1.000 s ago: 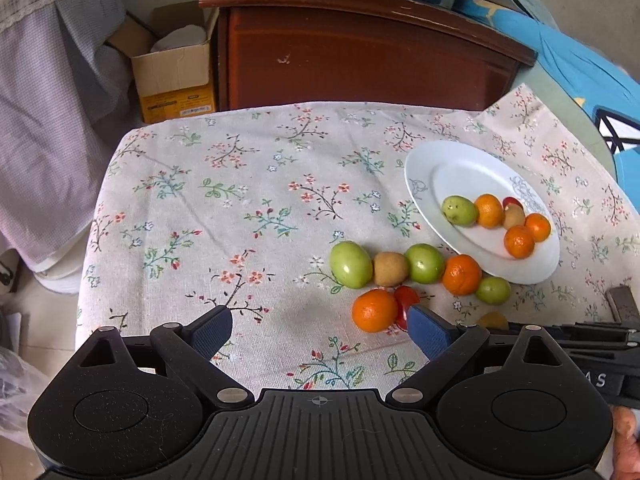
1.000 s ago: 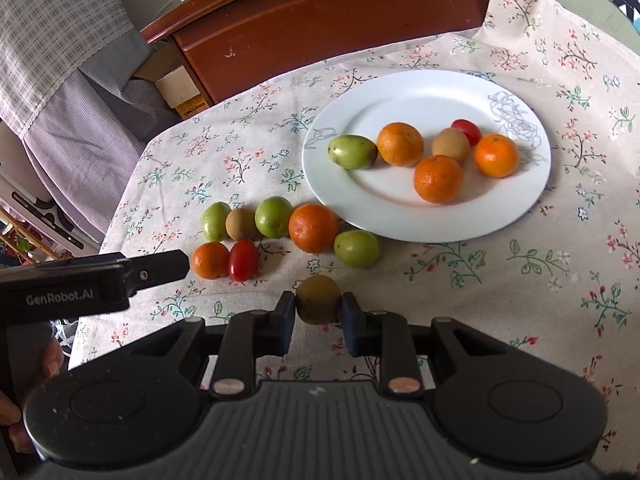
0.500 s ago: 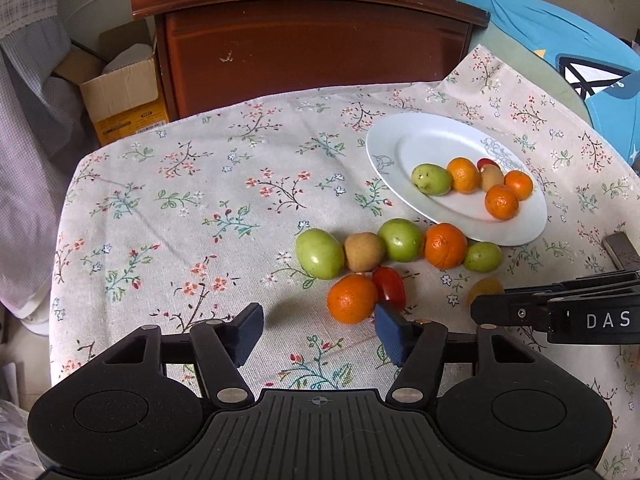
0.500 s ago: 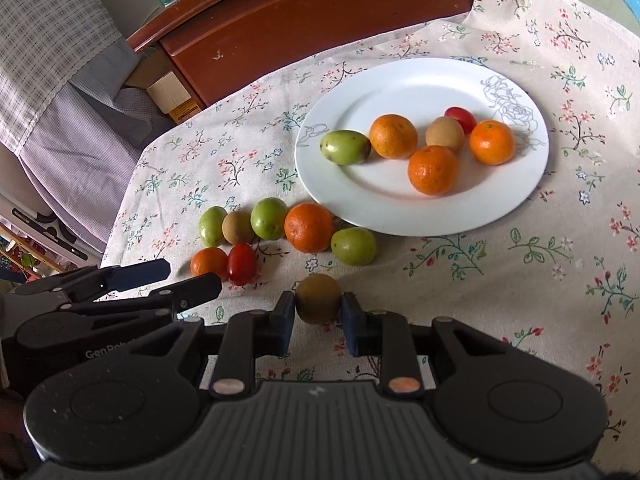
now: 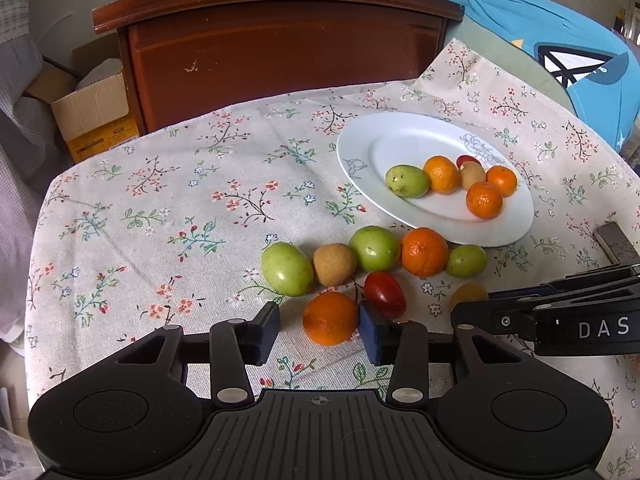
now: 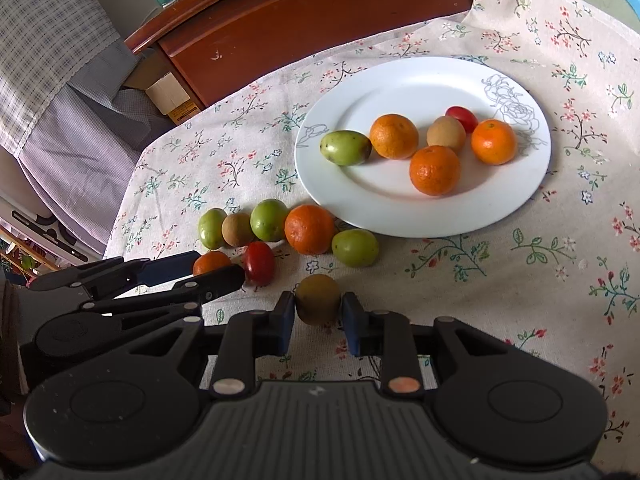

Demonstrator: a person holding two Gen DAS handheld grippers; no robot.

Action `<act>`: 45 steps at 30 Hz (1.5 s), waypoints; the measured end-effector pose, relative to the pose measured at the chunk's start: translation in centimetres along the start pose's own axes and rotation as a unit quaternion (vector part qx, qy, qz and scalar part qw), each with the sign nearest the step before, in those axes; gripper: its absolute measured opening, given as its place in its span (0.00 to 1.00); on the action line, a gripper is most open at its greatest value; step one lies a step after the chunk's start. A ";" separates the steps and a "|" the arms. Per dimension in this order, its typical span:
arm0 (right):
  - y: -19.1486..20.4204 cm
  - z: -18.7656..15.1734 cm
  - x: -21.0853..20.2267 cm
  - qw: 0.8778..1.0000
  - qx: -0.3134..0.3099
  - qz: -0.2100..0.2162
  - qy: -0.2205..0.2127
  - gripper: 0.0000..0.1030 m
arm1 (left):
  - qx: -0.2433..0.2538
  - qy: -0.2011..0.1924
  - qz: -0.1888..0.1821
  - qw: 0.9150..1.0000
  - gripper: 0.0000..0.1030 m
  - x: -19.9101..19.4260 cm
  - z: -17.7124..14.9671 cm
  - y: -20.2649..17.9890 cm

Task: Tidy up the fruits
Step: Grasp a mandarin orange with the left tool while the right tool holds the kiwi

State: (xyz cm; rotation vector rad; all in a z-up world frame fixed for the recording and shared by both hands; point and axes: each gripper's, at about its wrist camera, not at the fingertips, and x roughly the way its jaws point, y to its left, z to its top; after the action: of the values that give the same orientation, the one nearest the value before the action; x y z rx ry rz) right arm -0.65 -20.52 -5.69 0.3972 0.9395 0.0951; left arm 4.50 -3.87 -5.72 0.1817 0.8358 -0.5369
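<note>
Small orange (image 5: pixel 329 323): on the floral tablecloth (image 5: pixel 160 216) near the table's front edge, between the fingers of the left gripper (image 5: pixel 318 328). Jaws closing; right pad touches or nearly touches the fruit, left pad stands clear of it, so no grip yet.

Brownish-yellow fruit (image 6: pixel 318 299): pinched between both pads of the right gripper (image 6: pixel 318 314), jaws nearly closed on it; underside hidden, so contact with the cloth cannot be told. In the left wrist view only its top shows (image 5: pixel 468 295) behind the right gripper's fingers.

Cherry tomato (image 5: pixel 385 294): just beside the small orange.

Loose row behind: green, brown, green, large orange, green.

White plate (image 5: pixel 360 148): toward the far right corner, bearing six fruits; its red one largely hidden.

Dark object (image 5: pixel 614 242): right edge, cut off, unidentifiable.
</note>
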 end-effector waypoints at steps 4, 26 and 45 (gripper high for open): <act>-0.1 0.0 0.0 1.000 0.003 0.003 0.000 0.26 | 0.001 -0.001 0.002 1.000 0.39 0.0 0.0 -0.1; 1.3 -0.3 0.3 0.998 -0.054 -0.021 -0.011 0.25 | -0.004 -0.002 0.011 1.000 0.26 -0.2 -0.1 -0.7; 1.4 -0.3 0.4 0.998 -0.059 -0.023 -0.013 0.24 | -0.005 0.002 0.012 1.000 0.26 -0.4 -0.1 -1.1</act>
State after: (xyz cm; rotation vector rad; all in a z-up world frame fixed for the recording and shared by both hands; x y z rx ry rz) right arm -0.56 -19.02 -5.62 0.2675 0.9121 0.1033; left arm 3.64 -4.57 -5.42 0.1832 0.8386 -0.5107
